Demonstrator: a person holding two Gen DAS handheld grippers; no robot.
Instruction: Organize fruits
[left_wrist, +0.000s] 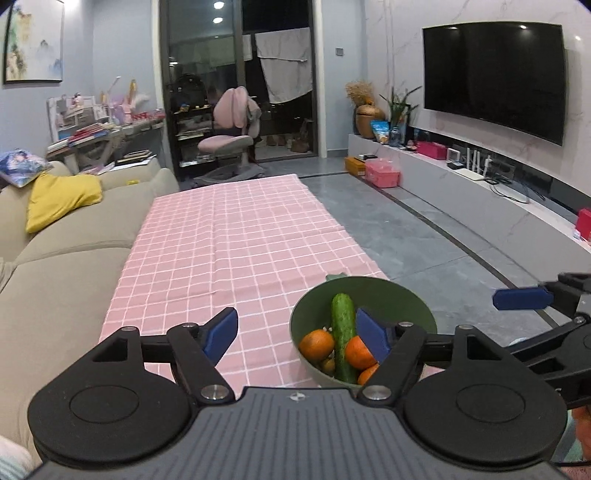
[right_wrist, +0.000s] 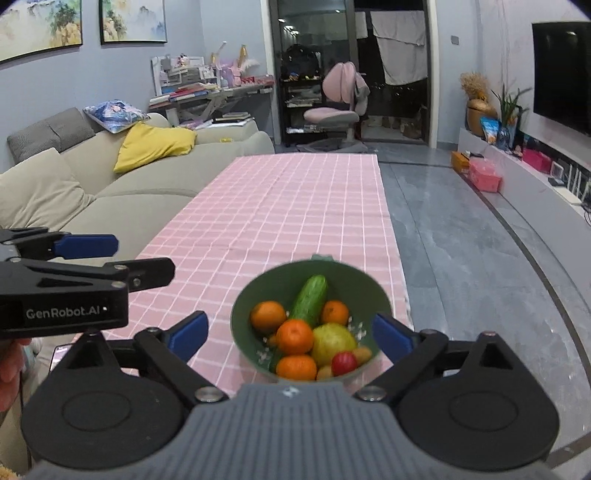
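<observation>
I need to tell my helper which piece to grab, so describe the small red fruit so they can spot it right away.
Find the long table under the pink checked tablecloth; near its close end stands a round dark green bowl full of produce. At the bowl's near rim, beside the large yellow-green fruit, lies the small round red fruit, the only red piece among the oranges and the cucumber.

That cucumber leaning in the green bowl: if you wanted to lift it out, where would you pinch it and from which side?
Probably the cucumber's upper half, from above. That end leans on the far wall of the green bowl and stands clear, while its lower end is buried among the oranges. Closing across its narrow width, with the pads on its long sides, should fit best, avoiding the fruit around its base.
</observation>
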